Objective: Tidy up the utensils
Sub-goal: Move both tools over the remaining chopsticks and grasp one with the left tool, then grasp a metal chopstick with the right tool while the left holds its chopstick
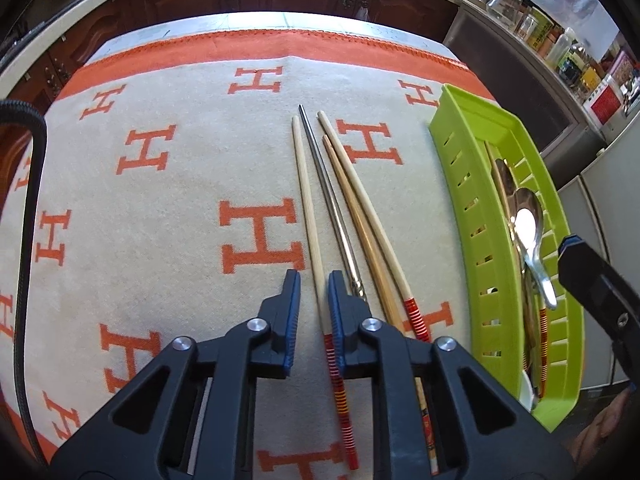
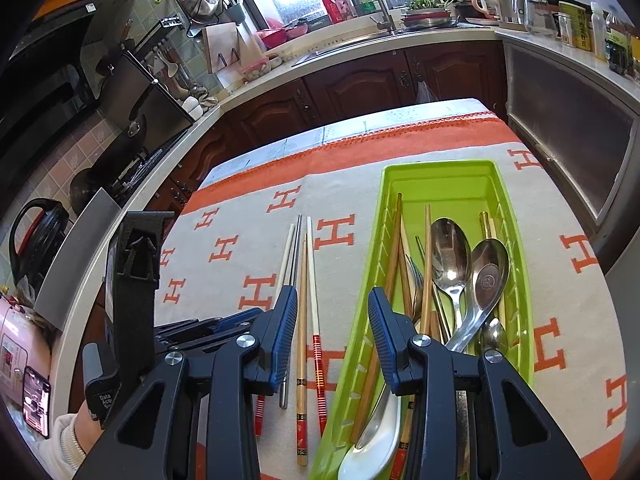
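Observation:
Several chopsticks lie side by side on the H-patterned cloth: a pale one with red bands (image 1: 308, 208), a metal one (image 1: 332, 204) and two wooden ones (image 1: 360, 208). My left gripper (image 1: 314, 280) is open, its jaws either side of the pale chopstick, not closed on it. The green tray (image 1: 460, 200) to the right holds spoons (image 2: 450, 256), a fork, chopsticks and a white spoon (image 2: 372, 440). My right gripper (image 2: 332, 300) is open and empty over the tray's left wall (image 2: 360, 280). The same chopsticks (image 2: 304, 272) show in the right wrist view.
The cloth (image 1: 160, 200) covers a table ringed by kitchen counters with dark cabinets (image 2: 360, 80). A sink (image 2: 360, 36), pots, jars and a stove (image 2: 132, 152) stand around. A black cable (image 1: 28, 240) hangs at left.

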{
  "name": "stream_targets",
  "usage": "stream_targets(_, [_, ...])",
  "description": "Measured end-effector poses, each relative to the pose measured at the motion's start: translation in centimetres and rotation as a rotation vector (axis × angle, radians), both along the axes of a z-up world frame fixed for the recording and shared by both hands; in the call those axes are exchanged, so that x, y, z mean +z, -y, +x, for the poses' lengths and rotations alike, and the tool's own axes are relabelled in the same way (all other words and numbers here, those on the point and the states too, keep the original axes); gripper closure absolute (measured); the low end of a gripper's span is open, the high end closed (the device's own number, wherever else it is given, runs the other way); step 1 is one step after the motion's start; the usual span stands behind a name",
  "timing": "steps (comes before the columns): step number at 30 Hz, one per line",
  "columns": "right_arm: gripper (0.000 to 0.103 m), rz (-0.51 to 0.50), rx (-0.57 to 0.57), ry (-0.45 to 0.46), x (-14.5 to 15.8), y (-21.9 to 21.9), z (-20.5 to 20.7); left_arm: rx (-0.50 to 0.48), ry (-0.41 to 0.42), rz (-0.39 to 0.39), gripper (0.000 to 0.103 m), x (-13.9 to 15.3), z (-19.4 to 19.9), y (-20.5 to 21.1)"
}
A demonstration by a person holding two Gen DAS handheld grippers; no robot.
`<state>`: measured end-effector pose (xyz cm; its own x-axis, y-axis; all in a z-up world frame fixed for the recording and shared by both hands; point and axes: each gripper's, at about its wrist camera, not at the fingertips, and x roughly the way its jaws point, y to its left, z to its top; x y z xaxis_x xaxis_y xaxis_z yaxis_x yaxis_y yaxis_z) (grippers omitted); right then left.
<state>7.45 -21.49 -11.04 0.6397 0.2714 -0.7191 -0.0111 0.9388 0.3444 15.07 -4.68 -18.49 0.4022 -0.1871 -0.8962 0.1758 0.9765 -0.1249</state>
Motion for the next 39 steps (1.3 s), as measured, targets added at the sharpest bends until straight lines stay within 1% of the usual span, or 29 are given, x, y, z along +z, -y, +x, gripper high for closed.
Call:
stream_targets(1, [0.065,-0.001,0.000,0.000,0.1,0.0,0.0,0.000,0.005,0.012,0.098,0.0,0.0,0.0])
stream_targets(2, [0.065,-0.001,0.001,0.000,0.1,-0.1,0.0,0.000,0.007,0.014,0.098,0.0,-0.1,0.0])
stream_targets(7, [0.065,-0.010,0.012,-0.006,0.3,-0.5,-0.1,0.030,0.002,-0.012,0.100,0.1,-0.5,-1.3])
stream_targets(11, [0.065,-0.021,0.032,-0.016,0.3,-1.6,-0.1,0.045,0.007,-0.044,0.100,0.6,-1.4,-2.8])
stream_targets(16, [0.065,-0.024,0.066,-0.046,-0.2,-3.7,0.5,0.056,0.048,-0.083,0.100,2.4,-2.5,-5.0])
stream_targets(21, [0.065,-0.031,0.091,-0.095,-1.8,-5.9,1.3,0.066,0.102,-0.111,0.100,4.5,-3.3,-7.1])
stream_targets(24, [0.065,-0.050,0.111,-0.123,-2.7,-7.5,1.9,0.071,0.114,-0.126,0.100,5.0,-3.6,-8.3])
stream_targets(29, [0.070,-0.092,0.124,-0.184,-4.6,-10.0,3.1,0.083,0.101,-0.151,0.100,4.6,-3.5,-10.0])
stream_targets(35, [0.076,-0.131,0.109,-0.254,-6.6,-11.0,4.5,0.098,0.079,-0.180,0.100,3.5,-2.9,-11.2])
stream_targets(38, [0.076,-0.148,0.107,-0.279,-7.3,-11.3,5.1,0.103,0.071,-0.196,0.100,3.0,-2.7,-11.5])
stream_targets(39, [0.076,-0.158,0.105,-0.273,-7.4,-11.6,5.3,0.103,0.068,-0.200,0.100,2.9,-2.6,-11.6])
